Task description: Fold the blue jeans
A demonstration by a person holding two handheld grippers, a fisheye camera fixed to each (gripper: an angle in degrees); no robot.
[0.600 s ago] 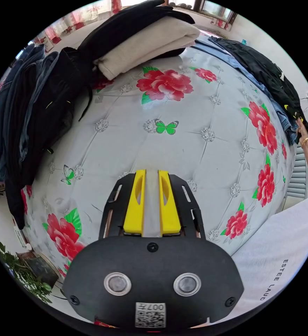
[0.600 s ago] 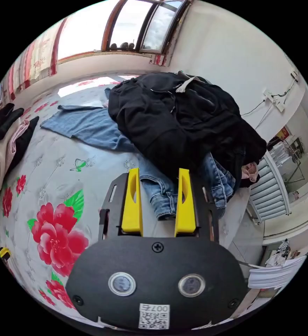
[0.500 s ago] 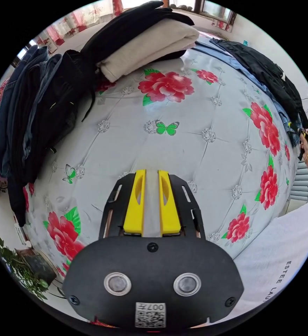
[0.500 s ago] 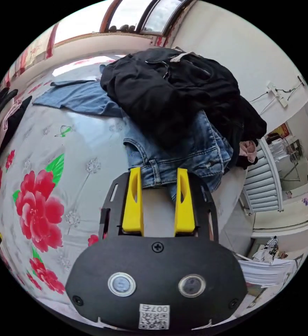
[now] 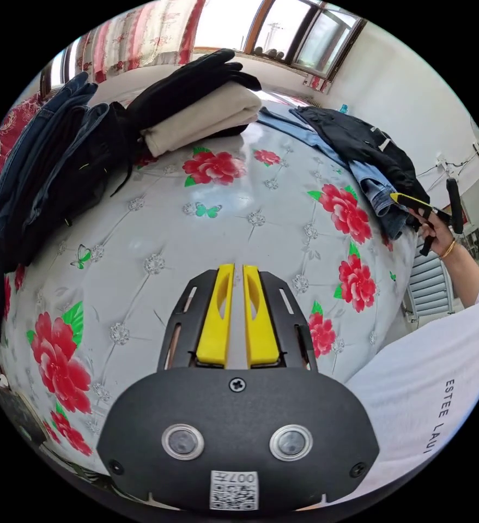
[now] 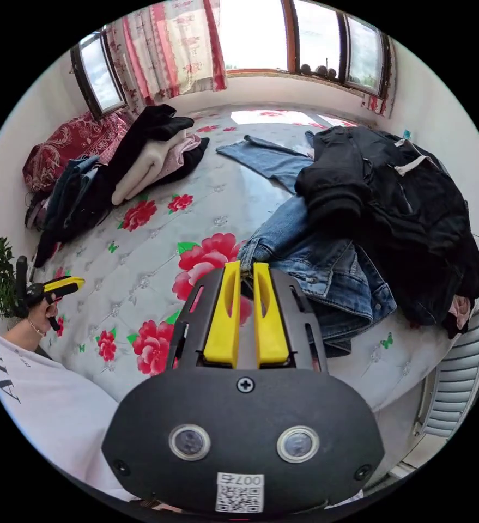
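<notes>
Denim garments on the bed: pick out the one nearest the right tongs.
The crumpled blue jeans at the right tongs, partly under the black jacket; the other denim lies farther off.

Right gripper (image 6: 246,267): jaws stood wide apart 0.6 s ago, now nearly together at the waistband edge of the blue jeans (image 6: 315,261); whether cloth is caught cannot be told. More of the jeans lies exposed beside the black garment pile (image 6: 402,218) than before.

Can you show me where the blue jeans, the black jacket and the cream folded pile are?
blue jeans (image 6: 326,267): right gripper view, waistband area.
black jacket (image 6: 408,212): right gripper view, its middle.
cream folded pile (image 5: 201,120): left gripper view, its side.
</notes>
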